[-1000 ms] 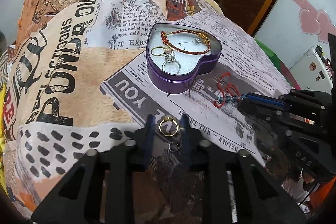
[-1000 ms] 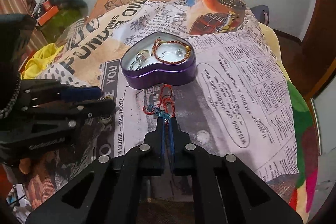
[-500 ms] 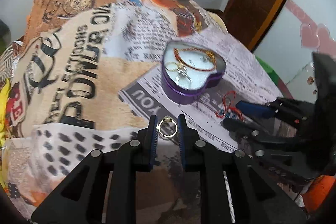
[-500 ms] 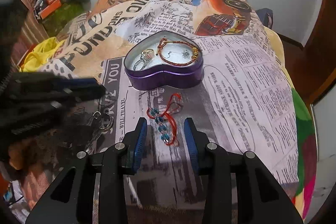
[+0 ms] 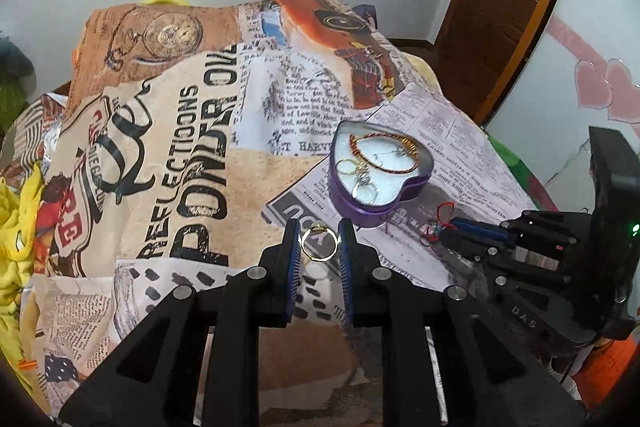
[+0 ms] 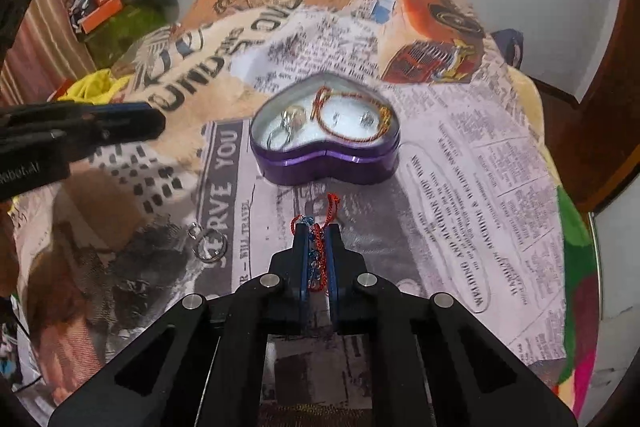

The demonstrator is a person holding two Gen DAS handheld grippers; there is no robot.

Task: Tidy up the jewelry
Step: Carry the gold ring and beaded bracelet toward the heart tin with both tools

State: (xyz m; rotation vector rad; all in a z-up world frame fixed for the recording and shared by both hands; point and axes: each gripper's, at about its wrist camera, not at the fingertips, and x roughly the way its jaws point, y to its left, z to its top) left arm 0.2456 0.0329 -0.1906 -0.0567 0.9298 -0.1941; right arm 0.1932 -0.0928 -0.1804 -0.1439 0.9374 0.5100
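My left gripper (image 5: 319,243) is shut on a gold ring (image 5: 304,247) and holds it just above the printed cloth, short of the purple heart-shaped tin (image 5: 380,205). The tin (image 6: 328,167) holds a red-gold bangle (image 6: 352,137), rings and small studs on a white lining. My right gripper (image 6: 317,239) has its jaws closing tight on a red thread bracelet with blue beads (image 6: 318,259), whose loops stick out past the tips just in front of the tin. From the left wrist view the right gripper (image 5: 448,231) shows at the right, down on the cloth.
Two silver rings (image 6: 210,247) lie on the cloth to the left of my right gripper. The newspaper-print blanket (image 5: 180,147) covers a raised surface that drops away at the right. A wooden door (image 5: 500,7) stands behind, and yellow fabric (image 5: 16,227) lies at the left.
My left gripper has risen with the gold ring off the cloth. My right gripper opened over the red bracelet, then shut on it again further along.
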